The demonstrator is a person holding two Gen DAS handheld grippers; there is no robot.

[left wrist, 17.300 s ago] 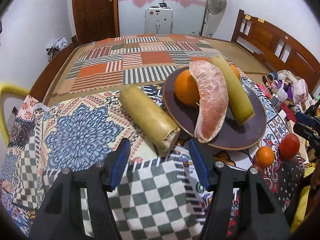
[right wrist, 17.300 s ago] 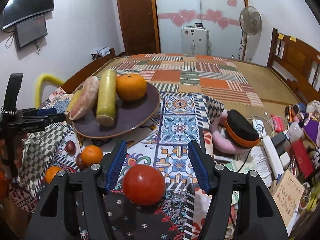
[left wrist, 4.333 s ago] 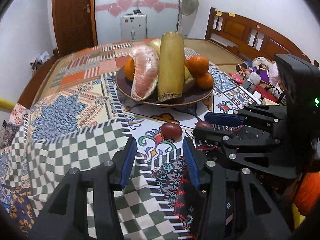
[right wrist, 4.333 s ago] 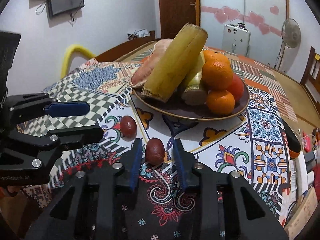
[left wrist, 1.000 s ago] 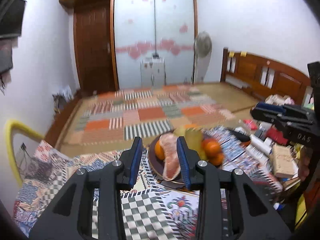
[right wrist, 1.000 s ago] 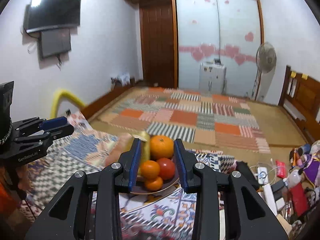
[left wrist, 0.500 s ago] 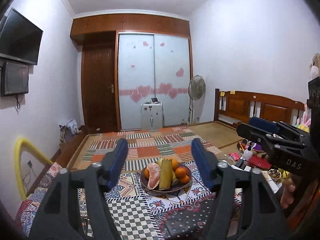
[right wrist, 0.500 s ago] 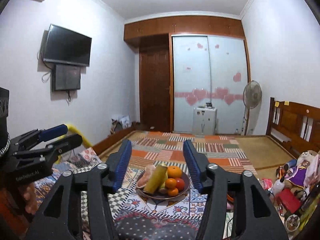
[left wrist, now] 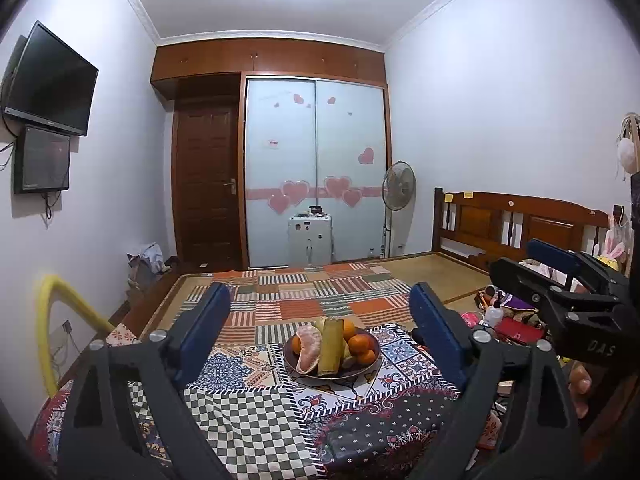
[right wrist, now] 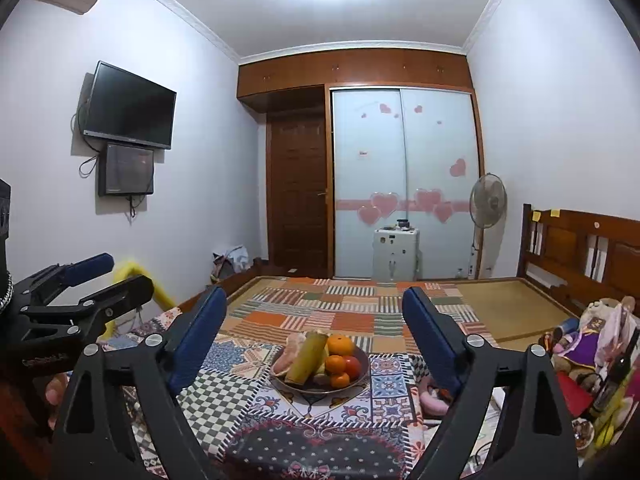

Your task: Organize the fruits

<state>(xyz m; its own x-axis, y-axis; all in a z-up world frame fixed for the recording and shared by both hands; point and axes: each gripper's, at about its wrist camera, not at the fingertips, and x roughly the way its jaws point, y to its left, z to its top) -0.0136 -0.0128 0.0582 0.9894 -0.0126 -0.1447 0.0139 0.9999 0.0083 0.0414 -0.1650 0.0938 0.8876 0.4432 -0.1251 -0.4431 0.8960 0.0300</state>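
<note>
A dark round plate (left wrist: 362, 370) stands on the patchwork tablecloth, far below and ahead of both grippers. It holds a pink pomelo wedge (left wrist: 309, 346), a yellow-green sugarcane piece (left wrist: 329, 344), several oranges (left wrist: 359, 344) and a red tomato (right wrist: 353, 366). The plate also shows in the right wrist view (right wrist: 362, 360). My left gripper (left wrist: 320, 336) is open wide and empty, raised high over the near table edge. My right gripper (right wrist: 314, 334) is likewise open wide and empty. Each gripper shows at the side of the other's view.
The patchwork tablecloth (left wrist: 248, 412) covers the table. Clutter of toys, bottles and books (right wrist: 592, 356) lies at the right. A pink round object (right wrist: 432, 396) sits right of the plate. A wooden bed (left wrist: 520, 224), a fan (left wrist: 398, 188) and a yellow chair back (left wrist: 52, 320) stand around.
Both grippers have risen and drawn back from the table, and their jaws have opened wider. The two small dark fruits seen on the cloth earlier are no longer in sight.
</note>
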